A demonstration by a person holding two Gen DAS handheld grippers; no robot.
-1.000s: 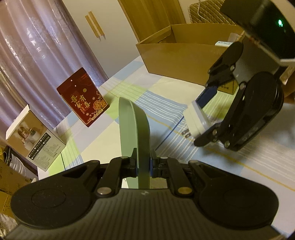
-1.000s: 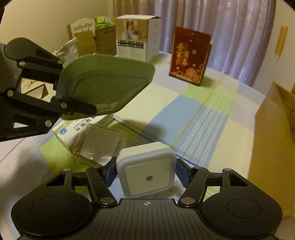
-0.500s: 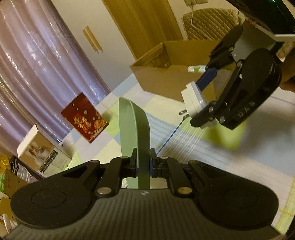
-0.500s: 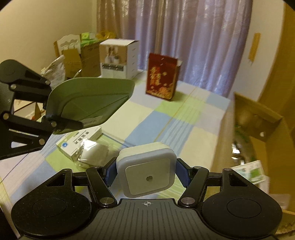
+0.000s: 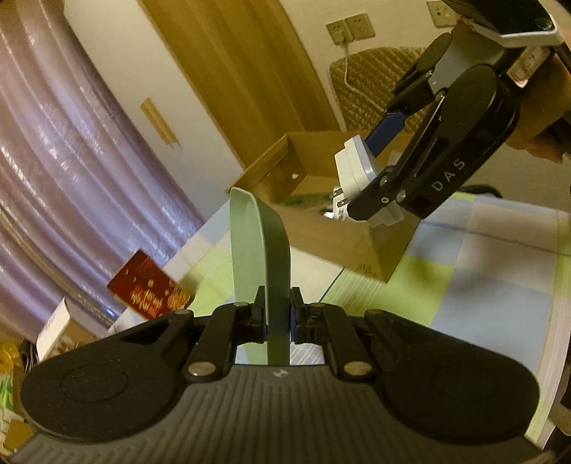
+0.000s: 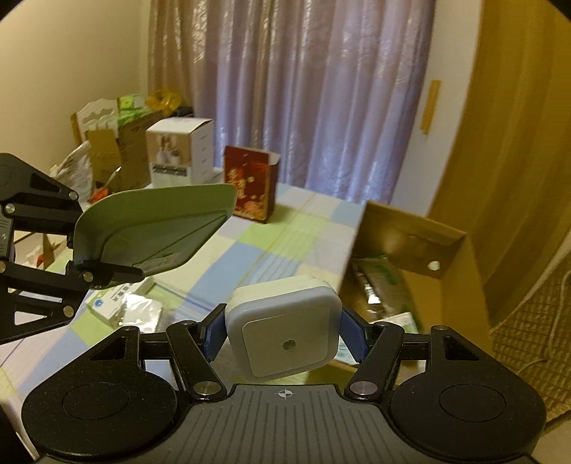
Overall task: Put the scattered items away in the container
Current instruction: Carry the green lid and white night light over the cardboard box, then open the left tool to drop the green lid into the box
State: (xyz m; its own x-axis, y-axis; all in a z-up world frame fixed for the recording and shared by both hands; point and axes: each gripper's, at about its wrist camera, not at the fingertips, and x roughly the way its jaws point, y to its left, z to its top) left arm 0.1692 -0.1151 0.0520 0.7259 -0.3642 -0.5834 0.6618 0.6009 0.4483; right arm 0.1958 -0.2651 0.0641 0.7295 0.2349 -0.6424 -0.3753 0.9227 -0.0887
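Note:
My left gripper (image 5: 277, 316) is shut on a thin green plastic dustpan-like scoop (image 5: 257, 250), held on edge above the checked tabletop; the right wrist view shows the scoop (image 6: 153, 228) flat-side on at the left. My right gripper (image 6: 282, 332) is shut on a white square plug-in night light (image 6: 283, 335), lifted near the front edge of the open cardboard box (image 6: 449, 282). In the left wrist view that gripper (image 5: 371, 178) hangs over the box (image 5: 321, 228) with the light's (image 5: 355, 167) prongs pointing down-left. Packets lie inside the box.
A red gift bag (image 6: 249, 185) and a white product box (image 6: 178, 150) stand at the far side of the table. A white-blue packet and a foil sachet (image 6: 137, 310) lie on the cloth below the scoop. Purple curtains, cartons and a wall socket (image 5: 351, 26) lie beyond.
Both grippers have risen and swung toward the cardboard box with their loads still held. The night light now hangs at the box's front edge; the table items look farther away.

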